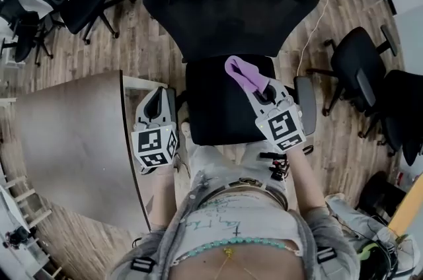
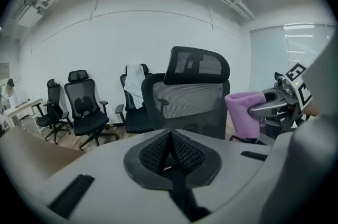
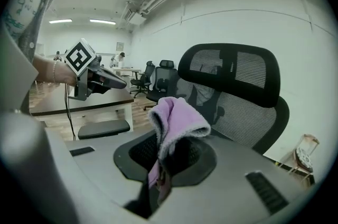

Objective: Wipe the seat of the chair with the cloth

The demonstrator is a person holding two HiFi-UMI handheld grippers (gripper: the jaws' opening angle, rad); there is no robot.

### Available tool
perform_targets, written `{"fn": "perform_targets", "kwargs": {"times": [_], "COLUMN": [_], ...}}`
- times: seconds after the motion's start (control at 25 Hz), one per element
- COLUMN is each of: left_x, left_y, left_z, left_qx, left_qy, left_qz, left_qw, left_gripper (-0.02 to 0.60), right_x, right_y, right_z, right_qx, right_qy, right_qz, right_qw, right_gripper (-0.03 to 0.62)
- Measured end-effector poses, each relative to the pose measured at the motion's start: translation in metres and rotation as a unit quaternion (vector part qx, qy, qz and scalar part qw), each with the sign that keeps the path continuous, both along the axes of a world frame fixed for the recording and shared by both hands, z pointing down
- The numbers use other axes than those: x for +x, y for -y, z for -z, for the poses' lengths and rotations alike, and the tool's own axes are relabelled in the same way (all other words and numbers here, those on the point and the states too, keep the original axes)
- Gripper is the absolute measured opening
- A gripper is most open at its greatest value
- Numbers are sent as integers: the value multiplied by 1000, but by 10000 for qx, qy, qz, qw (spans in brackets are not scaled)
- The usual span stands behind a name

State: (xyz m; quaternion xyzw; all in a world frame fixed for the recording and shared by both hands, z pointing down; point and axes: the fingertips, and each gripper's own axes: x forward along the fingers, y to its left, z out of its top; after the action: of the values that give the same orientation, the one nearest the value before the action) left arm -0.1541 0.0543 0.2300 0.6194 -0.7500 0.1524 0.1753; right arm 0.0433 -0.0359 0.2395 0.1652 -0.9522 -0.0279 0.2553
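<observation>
The office chair seat may swivel under a hard wipe, since the left gripper, clenched on nothing, steadies nothing. Above the seat, the right gripper pinches only an edge of the pink cloth, which could slip free.

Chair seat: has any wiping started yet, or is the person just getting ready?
Done: the purple cloth is picked up, pinched in the right claw. In hand: it is held over the seat, apparently not pressed onto it. To do: the wiping itself; no wiped patch can be made out. The left claw is shut and empty, off to the side.
</observation>
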Motion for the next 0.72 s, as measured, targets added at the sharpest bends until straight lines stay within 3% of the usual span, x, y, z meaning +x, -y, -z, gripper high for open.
{"fn": "perform_targets", "kwargs": {"times": [0.28, 0.52, 0.72], "left_x": [0, -2, -4], "left_y": [2, -7, -9], "left_z": [7, 4, -3], "left_qx": [-244, -307, -304], "left_qy": [579, 650, 461], "left_qz": [-27, -31, -26], "left_qw": [9980, 9974, 9985], "left_gripper": [3, 3, 3], "right_x": [16, 11, 7], "right_y": [22, 29, 37], "right_z": [-10, -11, -19], "right_qx": [82, 276, 554], "right_qy": [-28, -132, -394], "right_qz": [64, 147, 364], "right_qw": [9999, 9994, 9970], "right_gripper": [48, 48, 48]}}
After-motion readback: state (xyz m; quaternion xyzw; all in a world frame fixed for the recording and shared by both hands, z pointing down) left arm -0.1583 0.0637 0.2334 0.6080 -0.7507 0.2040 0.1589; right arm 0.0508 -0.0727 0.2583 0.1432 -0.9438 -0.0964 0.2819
